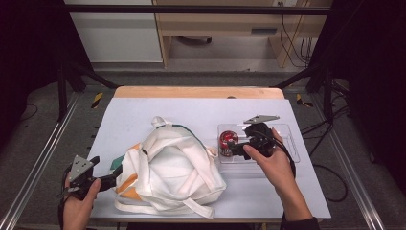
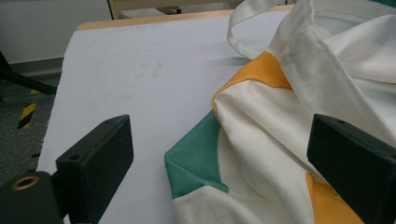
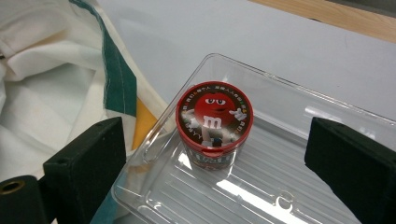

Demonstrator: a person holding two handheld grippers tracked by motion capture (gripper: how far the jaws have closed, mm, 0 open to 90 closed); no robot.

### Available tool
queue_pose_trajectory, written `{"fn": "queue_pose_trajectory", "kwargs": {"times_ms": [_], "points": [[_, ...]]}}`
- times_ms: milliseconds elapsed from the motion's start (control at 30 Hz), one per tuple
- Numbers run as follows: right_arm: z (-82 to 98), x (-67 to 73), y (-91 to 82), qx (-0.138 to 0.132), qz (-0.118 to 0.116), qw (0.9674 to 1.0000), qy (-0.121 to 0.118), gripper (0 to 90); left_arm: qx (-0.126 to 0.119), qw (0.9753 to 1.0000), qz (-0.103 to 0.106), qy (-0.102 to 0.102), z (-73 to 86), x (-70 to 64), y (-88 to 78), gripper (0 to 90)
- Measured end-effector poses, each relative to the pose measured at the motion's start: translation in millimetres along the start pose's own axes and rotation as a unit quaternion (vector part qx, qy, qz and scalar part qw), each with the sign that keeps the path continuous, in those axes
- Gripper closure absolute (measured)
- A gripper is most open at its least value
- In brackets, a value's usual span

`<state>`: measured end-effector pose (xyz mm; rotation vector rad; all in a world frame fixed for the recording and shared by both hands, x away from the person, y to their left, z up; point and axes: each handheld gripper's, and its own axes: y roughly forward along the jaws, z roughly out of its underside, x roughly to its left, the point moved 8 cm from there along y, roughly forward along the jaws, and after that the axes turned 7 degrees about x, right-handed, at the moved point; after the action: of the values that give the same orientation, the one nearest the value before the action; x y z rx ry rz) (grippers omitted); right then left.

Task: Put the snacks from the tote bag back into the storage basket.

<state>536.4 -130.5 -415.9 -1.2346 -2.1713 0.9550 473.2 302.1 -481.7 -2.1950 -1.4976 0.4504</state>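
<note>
At a white-topped table (image 1: 143, 110), the right tongs (image 1: 229, 148) hang open around a red-lidded round candy tub (image 3: 214, 125) standing upright in a clear plastic tray (image 3: 299, 116), seemingly poised to lift it, while the left tongs (image 1: 115, 178), also open, address the white cloth bag with green and orange patches (image 1: 167, 172), likely to steady it.

Bag (image 1: 167, 172) contents: hidden by its own white folds in the high view.
Bag in the left gripper view: cut off at the right and bottom edges.
Candy tub (image 3: 214, 125) side label: blurred and foreshortened, unreadable; the small lid lettering is too fine to read.
Clear tray (image 3: 299, 112): its near end runs off the bottom edge in the right gripper view.
Right gripper (image 1: 235, 146) jaws: hard to make out in the high view.
</note>
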Motion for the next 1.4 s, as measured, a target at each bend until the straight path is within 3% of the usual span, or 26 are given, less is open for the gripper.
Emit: {"fn": "queue_pose_trajectory", "kwargs": {"times_ms": [267,500,1000,1400], "points": [[2.8,6.1,0.8,-0.02,0.015,0.9996,0.012,6.1,-0.001,1.0,0.0,-0.002,-0.1,0.9,-0.5,7.5],[5.2,-2.3,-10.6,-0.044,0.034,0.9981,0.025,6.1,-0.001,1.0,-0.001,-0.002,-0.3,1.0,-0.7,7.4],[28.8,-46.2,-33.8,-0.076,0.067,0.9936,0.049,6.2,-0.009,0.9999,-0.007,-0.003,-2.0,2.8,-2.5,7.4],[52.2,-78.0,-47.4,-0.079,0.08,0.9909,0.073,6.1,-0.012,0.9999,-0.01,-0.005,-2.6,5.3,-4.3,7.4]]}}
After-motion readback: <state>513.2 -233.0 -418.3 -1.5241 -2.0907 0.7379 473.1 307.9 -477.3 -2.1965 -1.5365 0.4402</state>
